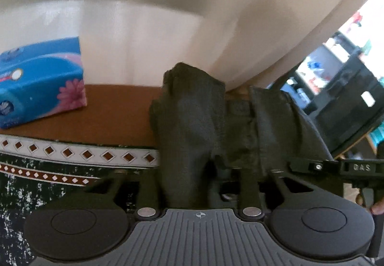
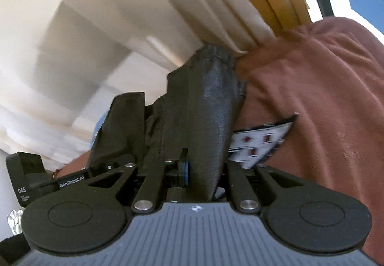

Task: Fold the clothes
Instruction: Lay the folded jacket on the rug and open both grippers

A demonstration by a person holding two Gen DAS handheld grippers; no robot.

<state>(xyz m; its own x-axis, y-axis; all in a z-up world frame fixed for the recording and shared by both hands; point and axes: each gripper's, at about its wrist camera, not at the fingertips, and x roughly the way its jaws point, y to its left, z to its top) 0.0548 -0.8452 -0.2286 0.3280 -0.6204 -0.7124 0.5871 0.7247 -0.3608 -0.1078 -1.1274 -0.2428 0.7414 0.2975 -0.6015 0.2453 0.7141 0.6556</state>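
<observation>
From my remote station, the largest feature in the left wrist view is the pale curtain (image 1: pixel 148 33) hanging behind the brown table (image 1: pixel 115 112), my landmark throughout. On the table's near side lies a dark patterned cloth (image 1: pixel 79 155) with a white band of brown diamonds. At the table's far left corner stands a blue tissue box (image 1: pixel 40 83) printed with pink flowers; its lettering is too blurred to read. The dark garment (image 1: pixel 192 121), the item to be folded, is bunched over the table's right part and rises between the fingers of my left gripper (image 1: pixel 199 170); the fabric hides the pads, so I cannot tell whether they press it or stand apart. Beside it the other device reads "DAS". In the right wrist view, a rust-red cloth (image 2: pixel 312 102) fills the right side, covering part of the patterned cloth. My right gripper (image 2: pixel 199 170) is pinched on the same dark garment, whose gathered elastic edge stands up past the fingers. The neighbouring device reads "GenRobot.AI" and "DAS".
</observation>
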